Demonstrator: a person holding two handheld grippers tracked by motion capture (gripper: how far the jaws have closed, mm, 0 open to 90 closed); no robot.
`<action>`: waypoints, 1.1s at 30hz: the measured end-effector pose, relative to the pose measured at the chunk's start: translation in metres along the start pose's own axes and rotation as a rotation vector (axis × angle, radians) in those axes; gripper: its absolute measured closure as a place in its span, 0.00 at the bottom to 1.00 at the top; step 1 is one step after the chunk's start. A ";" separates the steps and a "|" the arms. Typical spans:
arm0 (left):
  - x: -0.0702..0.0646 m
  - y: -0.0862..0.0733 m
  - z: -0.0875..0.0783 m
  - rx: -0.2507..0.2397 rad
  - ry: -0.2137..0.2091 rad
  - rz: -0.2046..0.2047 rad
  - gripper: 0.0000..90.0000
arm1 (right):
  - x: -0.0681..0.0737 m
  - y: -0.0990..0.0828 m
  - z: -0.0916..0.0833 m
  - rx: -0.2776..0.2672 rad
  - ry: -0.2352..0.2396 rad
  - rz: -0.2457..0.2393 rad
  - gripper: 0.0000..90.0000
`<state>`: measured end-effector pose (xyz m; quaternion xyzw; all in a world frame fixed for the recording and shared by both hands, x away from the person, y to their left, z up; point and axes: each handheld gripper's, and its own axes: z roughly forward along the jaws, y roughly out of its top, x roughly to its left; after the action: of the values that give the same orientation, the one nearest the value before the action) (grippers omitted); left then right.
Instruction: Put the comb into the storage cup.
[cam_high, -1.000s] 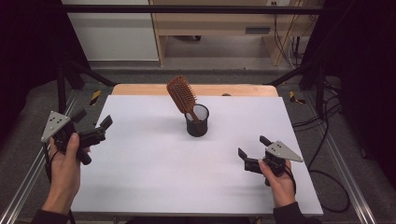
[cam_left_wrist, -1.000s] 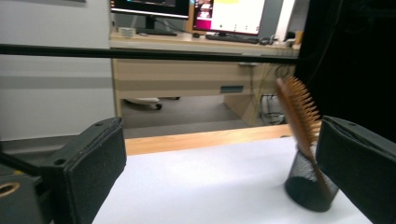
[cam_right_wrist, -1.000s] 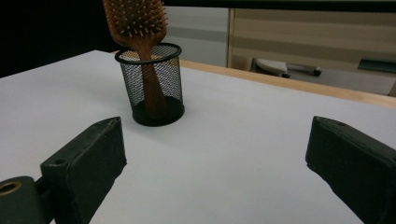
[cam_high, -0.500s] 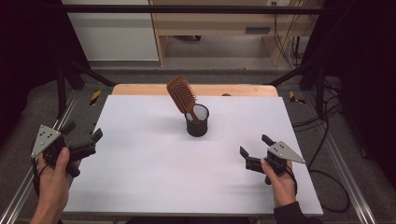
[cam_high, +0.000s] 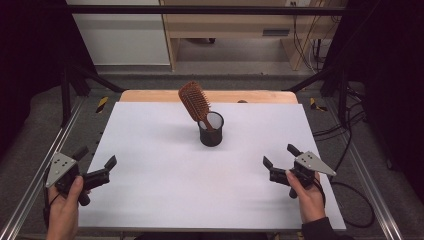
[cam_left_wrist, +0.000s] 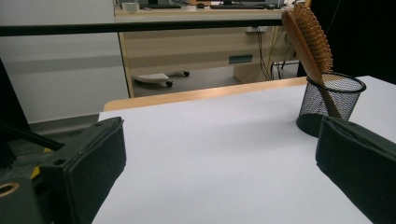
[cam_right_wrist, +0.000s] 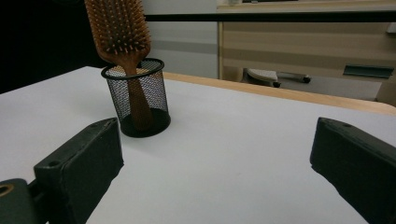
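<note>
A white table (cam_high: 165, 200) fronts the scene, with a black mesh cup (cam_high: 211, 129) standing mid-table toward its far edge. A wooden hairbrush (cam_high: 195, 103) stands handle-down in the cup (tilted, bristled head above the rim). The left gripper (cam_high: 95, 159) at the table's left edge and the right gripper (cam_high: 280, 156) near its right side both hold jaws wide apart, empty, well apart from the cup.

A white surface (cam_high: 165, 180) with a wooden far edge sits inside a dark metal frame (cam_high: 210, 9). Beyond it stand a light wooden desk (cam_high: 235, 25) and a white cabinet (cam_high: 120, 35) on grey floor (cam_high: 145, 80). Black cables (cam_high: 350, 190) trail at right.
</note>
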<state>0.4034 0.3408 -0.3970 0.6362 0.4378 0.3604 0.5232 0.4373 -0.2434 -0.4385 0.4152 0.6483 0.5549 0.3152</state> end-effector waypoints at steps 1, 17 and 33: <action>-0.001 -0.002 0.000 0.002 -0.005 0.002 0.03 | 0.000 -0.001 -0.001 0.003 0.001 -0.004 0.03; -0.013 -0.021 0.008 0.029 -0.030 -0.014 0.03 | -0.005 -0.015 -0.013 0.023 -0.007 -0.022 0.03; -0.028 -0.037 0.014 0.057 -0.079 -0.037 0.03 | -0.002 -0.019 -0.012 0.032 0.009 -0.042 0.03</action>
<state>0.3999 0.3119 -0.4358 0.6563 0.4387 0.3128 0.5283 0.4238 -0.2512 -0.4554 0.4039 0.6671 0.5398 0.3170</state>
